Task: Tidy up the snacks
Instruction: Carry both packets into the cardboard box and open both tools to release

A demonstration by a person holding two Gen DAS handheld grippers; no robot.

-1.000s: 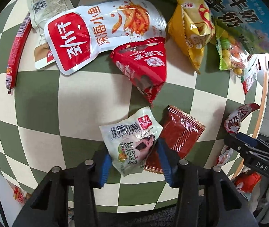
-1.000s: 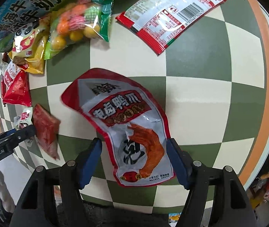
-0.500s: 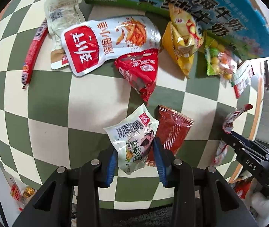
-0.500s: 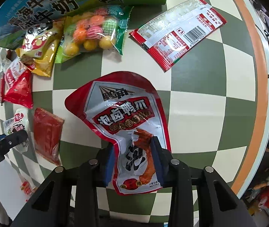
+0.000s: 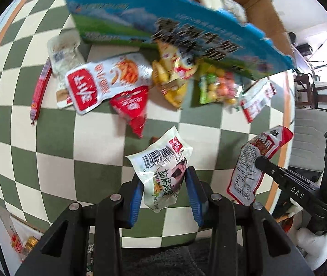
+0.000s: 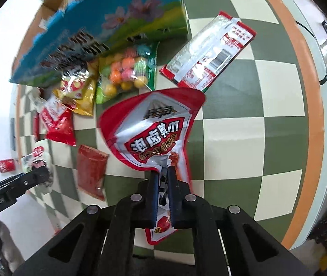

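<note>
My left gripper (image 5: 164, 179) is shut on a small white snack packet (image 5: 163, 169) with a barcode and holds it above the checkered table (image 5: 78, 161). My right gripper (image 6: 163, 179) is shut on a big red and white duck-claw pouch (image 6: 154, 133), lifted and crumpled; that pouch also shows in the left wrist view (image 5: 255, 161). The blue and green milk carton box (image 5: 177, 32) stands open at the back, with snacks inside; it also shows in the right wrist view (image 6: 108, 27).
Along the box lie a red and white fries bag (image 5: 103, 80), a red triangular packet (image 5: 133, 108), a yellow bag (image 5: 175, 78), a green candy-ball bag (image 6: 126, 71), a sausage stick (image 5: 39, 92) and a flat red-edged packet (image 6: 209, 53). A dark red sachet (image 6: 91, 170) lies near me.
Both grippers have closed on their packets and lifted them off the table. Both views have pulled up and back, so the box's open top shows.
</note>
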